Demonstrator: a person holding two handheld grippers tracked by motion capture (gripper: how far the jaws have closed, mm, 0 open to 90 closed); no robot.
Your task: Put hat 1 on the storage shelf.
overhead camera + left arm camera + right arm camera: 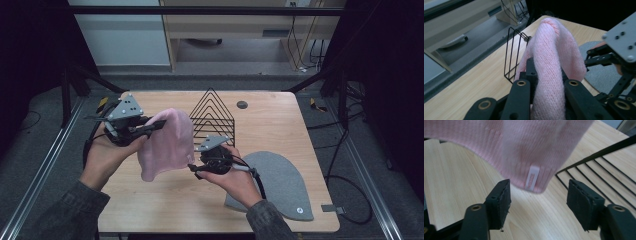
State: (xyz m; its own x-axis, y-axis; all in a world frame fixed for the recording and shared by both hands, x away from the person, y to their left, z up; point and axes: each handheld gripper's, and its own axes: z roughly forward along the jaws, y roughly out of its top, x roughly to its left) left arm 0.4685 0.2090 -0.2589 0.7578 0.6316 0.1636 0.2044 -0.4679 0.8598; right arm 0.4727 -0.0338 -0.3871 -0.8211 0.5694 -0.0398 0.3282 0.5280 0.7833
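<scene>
A pink knitted hat [167, 142] hangs above the wooden table [272, 125], and my left gripper [159, 125] is shut on its upper edge. In the left gripper view the knit [551, 57] bulges up between the two black jaws of that gripper [547, 76]. My right gripper [192, 169] is open just below the hat's lower right edge, and it also appears at the right of the left gripper view [589, 58]. In the right gripper view its jaws [540, 195] stand wide apart under the hat's hem [524, 145], near a small white label [532, 178], touching nothing.
A black wire rack [212, 117] with triangular dividers stands behind the hat at the table's middle. A grey felt mat [280, 180] lies at the front right. A small dark round cap [242, 104] sits in the tabletop at the back.
</scene>
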